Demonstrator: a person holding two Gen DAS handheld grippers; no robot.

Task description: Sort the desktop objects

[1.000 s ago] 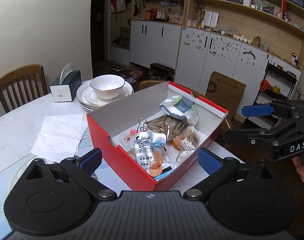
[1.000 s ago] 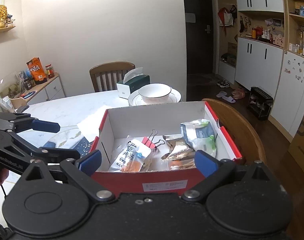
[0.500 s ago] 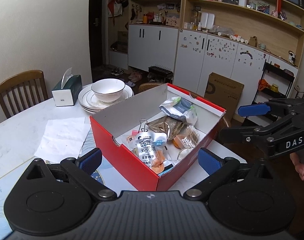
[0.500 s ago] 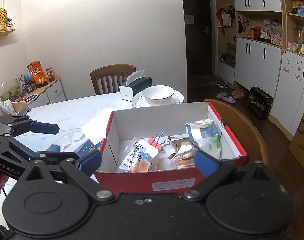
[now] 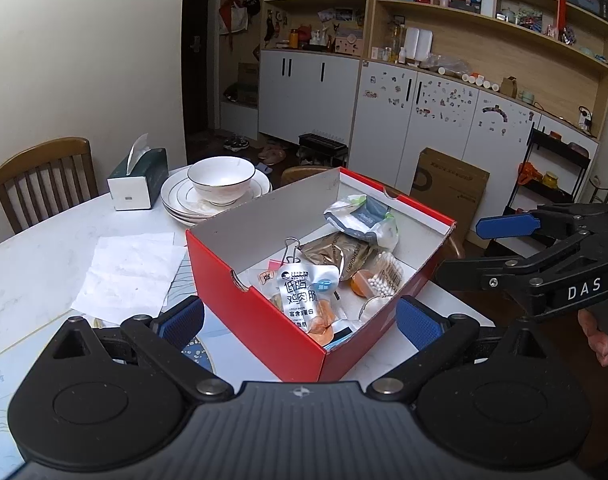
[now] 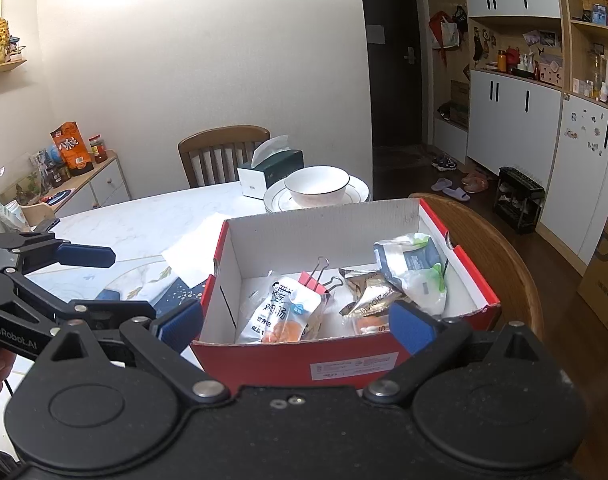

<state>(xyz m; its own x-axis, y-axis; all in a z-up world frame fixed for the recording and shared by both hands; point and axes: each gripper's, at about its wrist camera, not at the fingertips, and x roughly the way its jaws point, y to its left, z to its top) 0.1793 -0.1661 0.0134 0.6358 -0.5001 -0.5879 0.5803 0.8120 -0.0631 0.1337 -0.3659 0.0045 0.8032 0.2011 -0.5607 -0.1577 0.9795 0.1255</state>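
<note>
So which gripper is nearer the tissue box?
Left, as best these views show. The left gripper hangs on the tissue box side of the red box; the right gripper hangs at the box's opposite side.

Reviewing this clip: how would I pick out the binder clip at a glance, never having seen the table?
Find the red shoebox on the white table, in front of the stacked plates. Inside, behind the silver sausage pouch printed with Chinese characters, the binder clip stands up. Its looped wire handles and pink body make it the only metal-and-wire thing among soft packets.
</note>
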